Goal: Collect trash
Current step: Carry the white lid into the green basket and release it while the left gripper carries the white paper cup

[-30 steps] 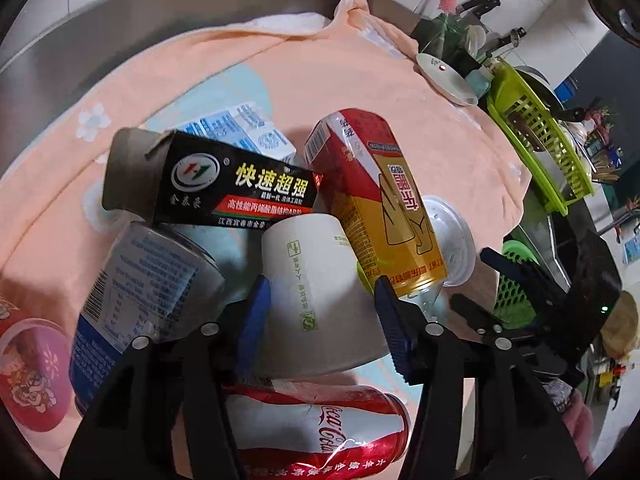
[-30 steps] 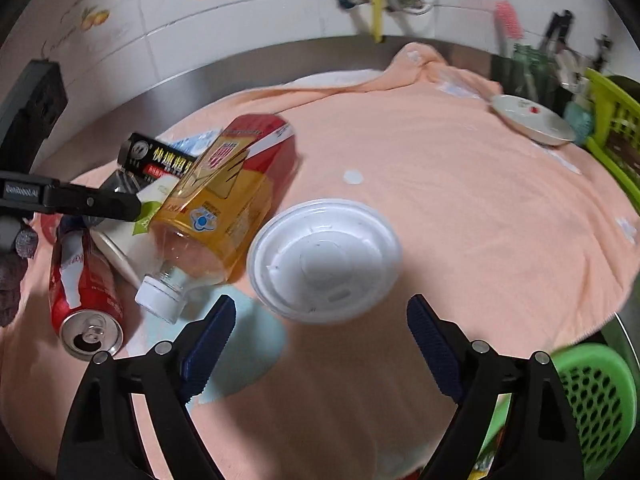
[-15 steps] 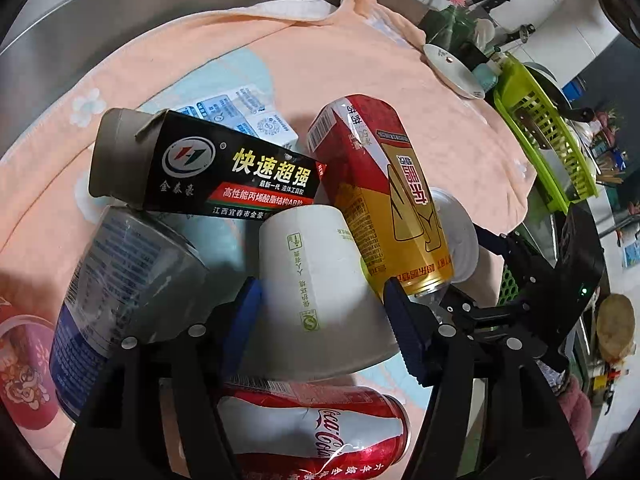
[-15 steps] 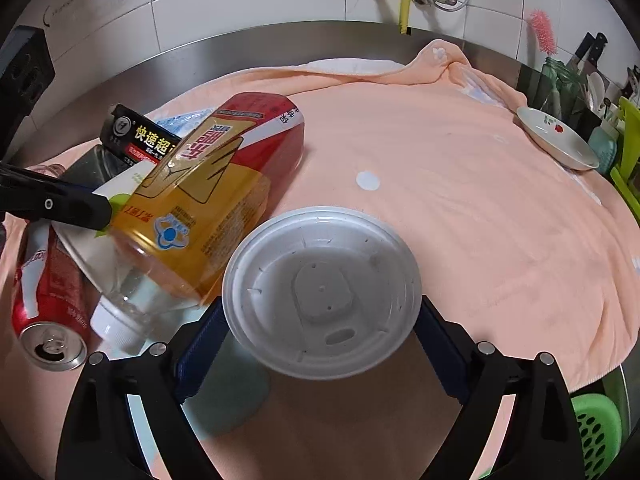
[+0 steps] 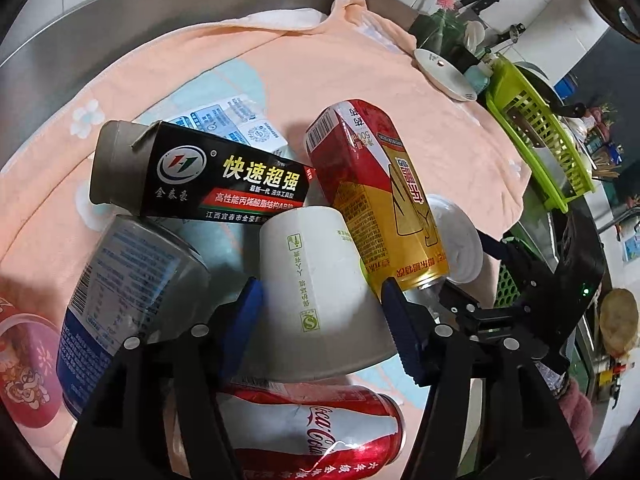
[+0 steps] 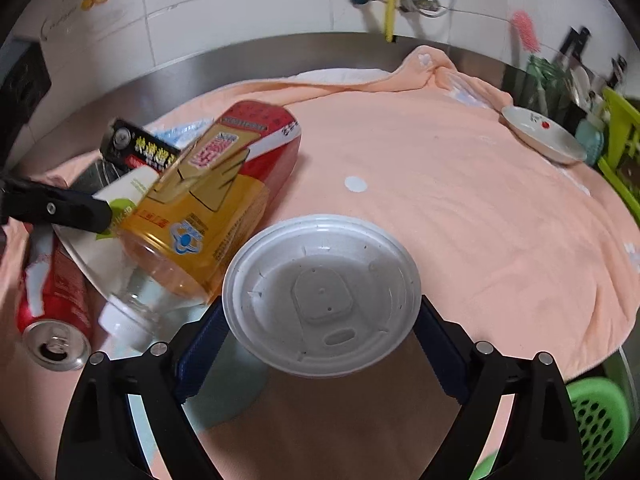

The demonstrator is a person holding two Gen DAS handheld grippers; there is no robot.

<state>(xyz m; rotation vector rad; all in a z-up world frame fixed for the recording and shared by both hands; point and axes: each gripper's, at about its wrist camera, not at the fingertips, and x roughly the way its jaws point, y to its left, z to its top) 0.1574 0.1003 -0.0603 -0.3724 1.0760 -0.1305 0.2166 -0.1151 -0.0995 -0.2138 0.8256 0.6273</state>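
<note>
My left tongs (image 5: 322, 308) sit at the lower middle of the left wrist view. Their jaws have just been closing, and the white paper cup (image 5: 316, 272) lies on its side between them with a blue pad against each flank. The cup is in the middle of a heap of rubbish on the peach cloth (image 5: 360, 72) that covers the steel counter (image 5: 120, 12). A black carton (image 5: 224, 176) rests across the cup's far end, upper left of it. A yellow-and-red bottle (image 5: 380, 200) leans against its right side, and a red cola can (image 5: 312, 432) lies under the tongs at the bottom edge. A blue-labelled can (image 5: 124, 280) lies to the left.

In the right wrist view my right tongs (image 6: 320, 320) stand wide. They grip the round white lid (image 6: 320, 292) by its two opposite edges at centre frame, just right of the bottle. A green basket (image 6: 600, 412) shows at the lower right corner, and a small white dish (image 6: 540, 134) sits at the upper right of the cloth.
</note>
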